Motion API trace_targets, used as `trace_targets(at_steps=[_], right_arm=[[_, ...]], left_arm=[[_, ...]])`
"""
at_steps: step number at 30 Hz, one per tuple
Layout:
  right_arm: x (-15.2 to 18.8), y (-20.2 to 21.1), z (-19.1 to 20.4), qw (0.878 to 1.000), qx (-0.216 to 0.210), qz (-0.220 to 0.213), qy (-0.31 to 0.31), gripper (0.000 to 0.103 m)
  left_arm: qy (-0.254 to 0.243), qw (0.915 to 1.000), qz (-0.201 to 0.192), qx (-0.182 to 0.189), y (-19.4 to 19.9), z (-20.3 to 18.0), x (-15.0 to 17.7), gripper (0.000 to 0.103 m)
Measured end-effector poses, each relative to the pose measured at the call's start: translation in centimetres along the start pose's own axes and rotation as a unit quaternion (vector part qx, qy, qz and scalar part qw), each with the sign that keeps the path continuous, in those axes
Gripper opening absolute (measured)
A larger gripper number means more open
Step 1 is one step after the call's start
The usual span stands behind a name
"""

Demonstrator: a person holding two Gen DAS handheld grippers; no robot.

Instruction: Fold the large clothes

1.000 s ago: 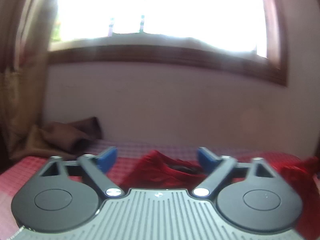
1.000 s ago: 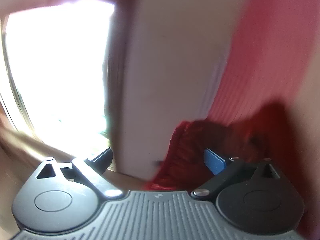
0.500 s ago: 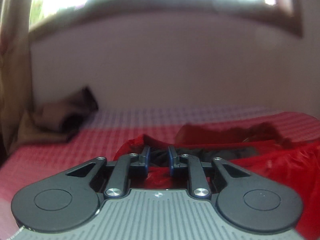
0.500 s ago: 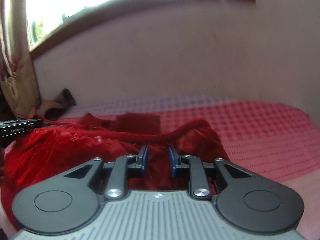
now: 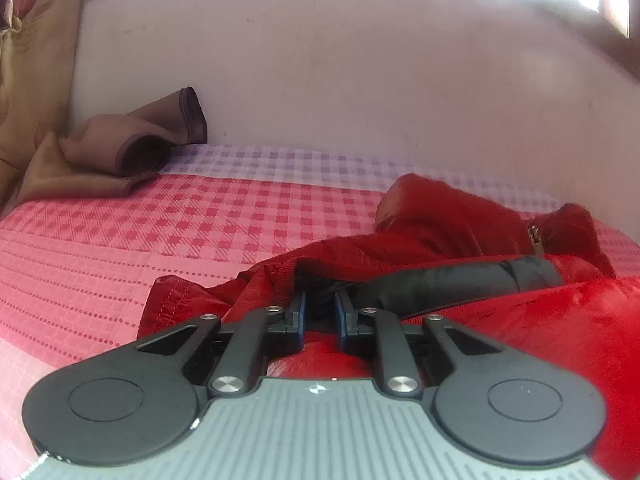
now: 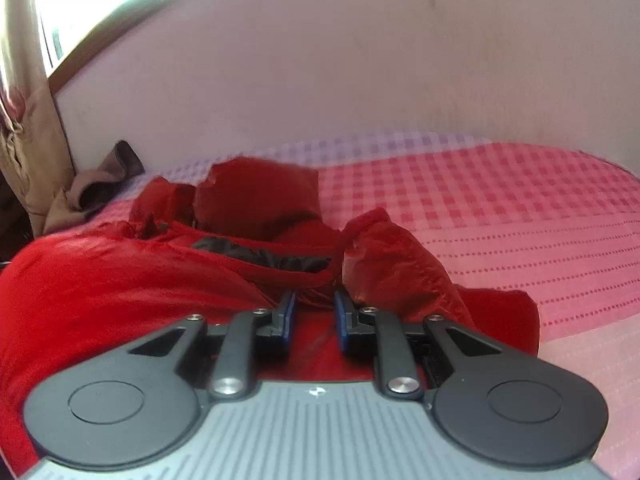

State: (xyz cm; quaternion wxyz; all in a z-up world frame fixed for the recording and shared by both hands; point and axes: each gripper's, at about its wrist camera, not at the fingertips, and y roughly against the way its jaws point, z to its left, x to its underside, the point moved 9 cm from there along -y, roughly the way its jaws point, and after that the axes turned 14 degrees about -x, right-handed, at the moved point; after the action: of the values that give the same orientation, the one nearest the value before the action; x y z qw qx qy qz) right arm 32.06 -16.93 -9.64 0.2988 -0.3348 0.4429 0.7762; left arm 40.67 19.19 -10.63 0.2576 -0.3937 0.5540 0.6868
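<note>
A shiny red jacket (image 5: 460, 236) with black lining (image 5: 460, 280) lies crumpled on the bed; it also shows in the right wrist view (image 6: 120, 276). My left gripper (image 5: 320, 312) rests low at the jacket's near edge, its blue-padded fingers close together with red and black fabric between them. My right gripper (image 6: 314, 312) sits at the jacket's near edge by a red sleeve fold (image 6: 388, 264), its fingers close together with red cloth in the narrow gap between them.
The bed has a pink and red checked cover (image 5: 120, 240), also seen in the right wrist view (image 6: 520, 216). A brown garment (image 5: 132, 148) lies bunched at the far left by the wall. A curtain (image 5: 28, 80) hangs at the left.
Both grippers have come down from facing the window to the jacket and narrowed from wide open to nearly closed. The jacket now lies lower and more spread on the bed.
</note>
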Motion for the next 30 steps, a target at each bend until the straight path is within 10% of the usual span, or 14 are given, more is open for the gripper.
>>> trace_targets(at_steps=[30], right_arm=[[1.0, -2.3, -0.2, 1.0, 0.02, -0.017, 0.009, 0.017]], left_arm=[[-0.017, 0.9994, -0.008, -0.029, -1.1, -0.2, 1.0, 0.022]])
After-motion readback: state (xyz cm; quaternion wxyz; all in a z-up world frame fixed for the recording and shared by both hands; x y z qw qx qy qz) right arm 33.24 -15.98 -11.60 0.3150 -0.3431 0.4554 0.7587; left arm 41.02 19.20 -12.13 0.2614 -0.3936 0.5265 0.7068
